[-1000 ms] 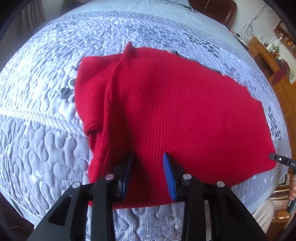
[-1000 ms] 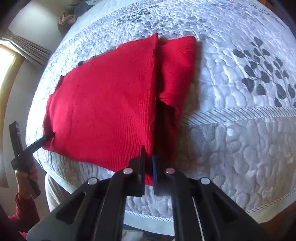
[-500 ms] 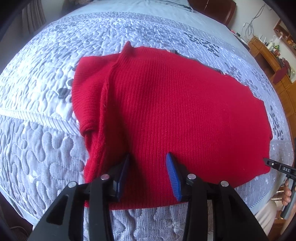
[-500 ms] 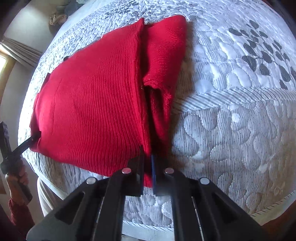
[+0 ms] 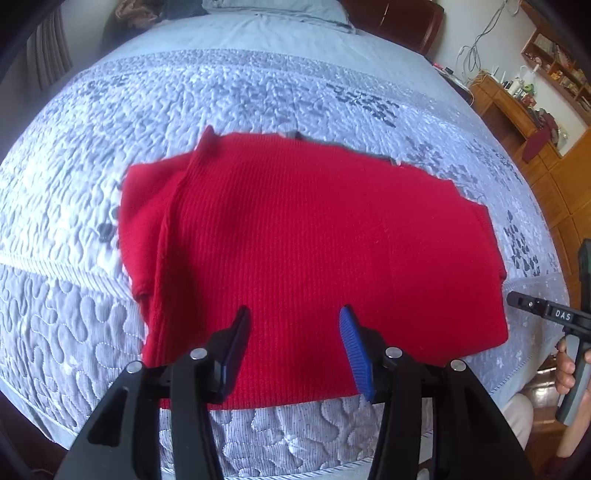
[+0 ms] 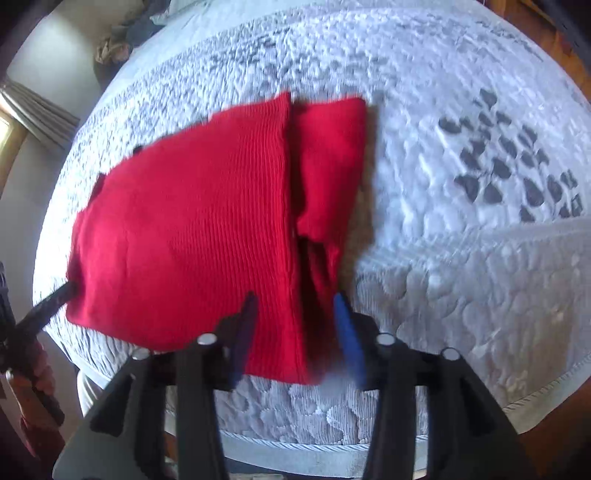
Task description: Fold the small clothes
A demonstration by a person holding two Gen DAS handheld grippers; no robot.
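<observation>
Bed [image 5: 258, 92] with pale grey quilted coverlet, dark leaf print, stitched border band. Wooden headboard [image 5: 399, 18] at far end; wooden cabinet [image 5: 517, 122] with clutter and cables by wall; curtain [image 6: 37, 110] at window side. Red knit garment [image 5: 314, 240] lies flat on bed near front edge, one side flap folded over. Left hand-held gripper [image 5: 291, 332]: jaws opening, released, above garment. Right hand-held gripper [image 6: 295, 321]: jaws opening, released, astride fold edge; "DAS" lettering on its body.

I count one red sweater [image 5: 314, 251], folded, on one quilted bed [image 5: 258, 92]. Two grippers: left gripper [image 5: 293, 317], right gripper [image 6: 295, 299]. One pillow [image 5: 273, 9].
</observation>
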